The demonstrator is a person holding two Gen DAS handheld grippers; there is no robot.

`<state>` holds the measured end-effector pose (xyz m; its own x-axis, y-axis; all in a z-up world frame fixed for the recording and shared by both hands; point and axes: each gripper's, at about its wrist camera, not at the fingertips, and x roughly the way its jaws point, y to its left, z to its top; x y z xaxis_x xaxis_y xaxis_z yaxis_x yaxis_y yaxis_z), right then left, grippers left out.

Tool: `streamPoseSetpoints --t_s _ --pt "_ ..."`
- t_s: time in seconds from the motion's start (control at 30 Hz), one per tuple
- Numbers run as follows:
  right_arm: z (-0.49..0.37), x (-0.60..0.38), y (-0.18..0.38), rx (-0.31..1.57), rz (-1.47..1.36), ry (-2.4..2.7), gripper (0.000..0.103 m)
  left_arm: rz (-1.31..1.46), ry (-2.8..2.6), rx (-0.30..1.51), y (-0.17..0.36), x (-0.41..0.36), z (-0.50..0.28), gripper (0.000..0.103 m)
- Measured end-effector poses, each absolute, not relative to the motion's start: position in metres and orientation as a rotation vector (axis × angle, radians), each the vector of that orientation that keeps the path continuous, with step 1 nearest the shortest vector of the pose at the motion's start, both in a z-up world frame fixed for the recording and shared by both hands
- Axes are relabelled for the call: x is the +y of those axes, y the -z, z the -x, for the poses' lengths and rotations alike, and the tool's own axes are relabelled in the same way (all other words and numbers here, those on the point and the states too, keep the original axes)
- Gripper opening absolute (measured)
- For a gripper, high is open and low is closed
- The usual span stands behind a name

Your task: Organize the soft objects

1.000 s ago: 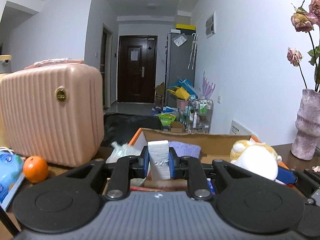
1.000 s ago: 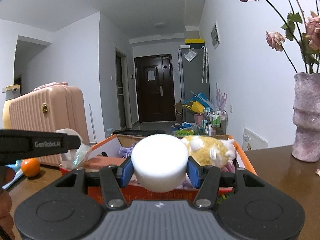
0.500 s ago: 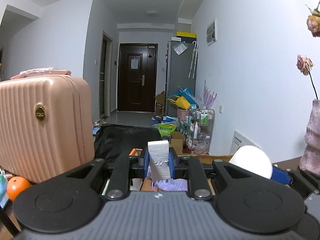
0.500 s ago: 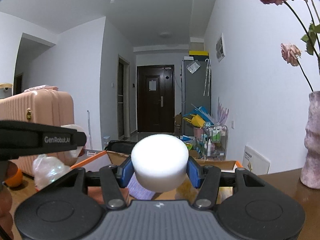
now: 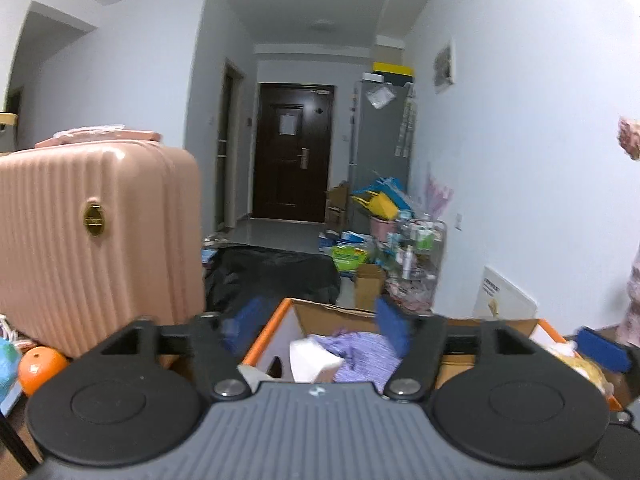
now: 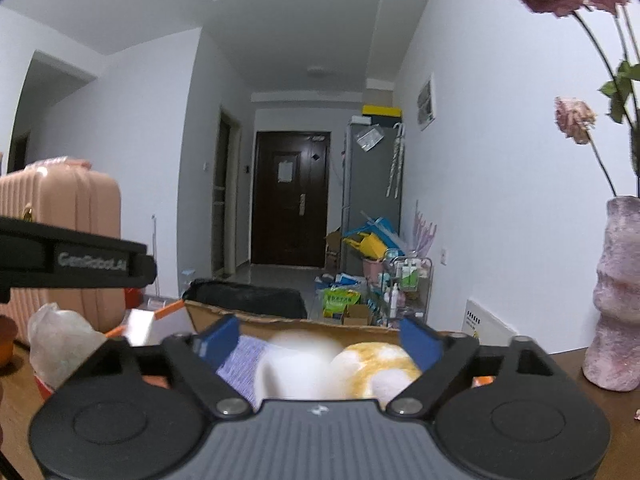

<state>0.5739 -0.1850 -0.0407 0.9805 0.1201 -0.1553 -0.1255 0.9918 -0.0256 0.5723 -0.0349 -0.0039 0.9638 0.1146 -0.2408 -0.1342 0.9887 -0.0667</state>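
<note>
Left wrist view: left gripper (image 5: pixel 318 322) has its jaws opening, blue pads spread wide, nothing pressed between them. Below the gap, at 6 o'clock from the pads, a white foam block (image 5: pixel 312 359) sits tilted inside the cardboard box (image 5: pixel 332 311), apart from both pads. Block is rectangular, matte. Purple cloth (image 5: pixel 366 354), soft and crumpled, touches the block at its 3 o'clock. Box has brown corrugated walls and orange edging. Pink suitcase (image 5: pixel 96 240) at 9 o'clock, hard shell, vertical ribs, round gold badge. Orange (image 5: pixel 42 368) at 8 o'clock, round, glossy, just beside the suitcase base. A blue pad of the other gripper shows at 3 o'clock; blurred.

Right wrist view: right gripper (image 6: pixel 318 340) also opening, pads wide apart, not pressing anything. White foam ball (image 6: pixel 298 364), rounded and blurred, lies low in the box (image 6: pixel 256 320) between the pads but clear of them. Plush toy (image 6: pixel 380 364), yellow and white, fuzzy, touches the ball at its 3 o'clock. Purple cloth (image 6: pixel 240 360) at its 9 o'clock. Crinkled clear plastic bag (image 6: pixel 60 340) at 8 o'clock. Pink vase (image 6: pixel 618 292) at 3 o'clock, lumpy, rough, upright on the brown wooden table (image 6: pixel 560 368), holding dried flowers (image 6: pixel 574 118).
</note>
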Motion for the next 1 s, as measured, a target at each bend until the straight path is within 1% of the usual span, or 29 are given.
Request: streamPoseSetpoints --t_s 0.03,0.07,0.1,0.6,1.0 --pt "-0.573 -0.186 0.041 0.153 0.029 -0.118 0.101 0.078 -0.147 0.225 0.004 -0.035 -0.570 0.095" --pt "-0.572 -0.188 0.041 0.151 0.021 -0.112 0.103 0.070 -0.159 0.210 0.003 -0.035 -0.569 0.102" --pt "-0.571 -0.189 0.041 0.148 0.016 -0.111 0.103 0.062 -0.163 0.200 0.002 -0.036 -0.567 0.103" --pt "-0.557 -0.193 0.040 0.138 -0.001 -0.119 0.103 0.076 -0.143 0.208 -0.003 -0.032 -0.550 0.103" --pt "-0.490 -0.214 0.038 0.150 -0.030 -0.117 0.103 0.032 -0.129 0.217 0.005 -0.020 -0.474 0.103"
